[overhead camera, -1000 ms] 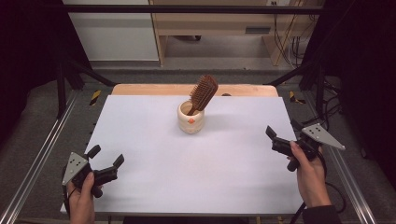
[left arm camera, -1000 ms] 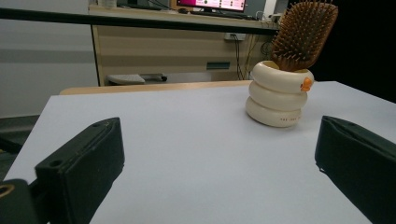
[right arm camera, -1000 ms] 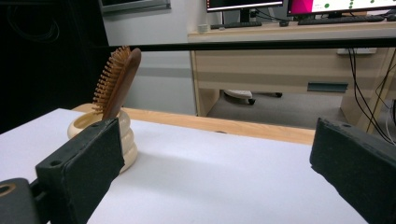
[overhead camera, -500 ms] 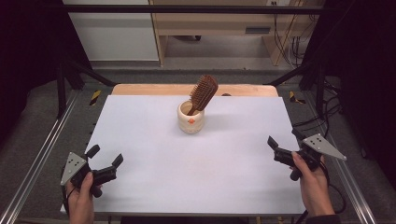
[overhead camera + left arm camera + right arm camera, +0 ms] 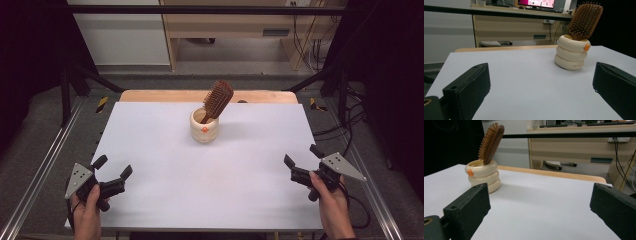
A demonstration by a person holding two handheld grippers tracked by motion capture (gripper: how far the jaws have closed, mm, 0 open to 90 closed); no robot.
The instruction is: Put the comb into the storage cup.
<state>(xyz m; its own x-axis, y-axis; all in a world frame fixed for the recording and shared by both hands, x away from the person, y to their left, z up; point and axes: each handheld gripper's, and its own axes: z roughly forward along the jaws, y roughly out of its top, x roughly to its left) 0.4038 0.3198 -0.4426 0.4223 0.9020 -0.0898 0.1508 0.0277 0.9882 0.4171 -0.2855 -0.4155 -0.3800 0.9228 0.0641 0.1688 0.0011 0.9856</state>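
Resting at the white table's (image 5: 150,150) near-left corner, the left gripper (image 5: 114,170) is spread and empty; the brown wooden paddle hairbrush (image 5: 218,100) leans rightward in the cream ribbed holder (image 5: 204,127) mid-table, roughly equidistant from the equally spread right gripper (image 5: 301,159).

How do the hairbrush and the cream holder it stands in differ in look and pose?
The hairbrush is dark brown wood with bristles; the holder is smooth cream with a small orange mark. The hairbrush leans tilted, head up above the rim; the holder sits upright on the white table. The hairbrush is flat and paddle-shaped; the holder is round, like stacked rings. Both are apart from the two open grippers.
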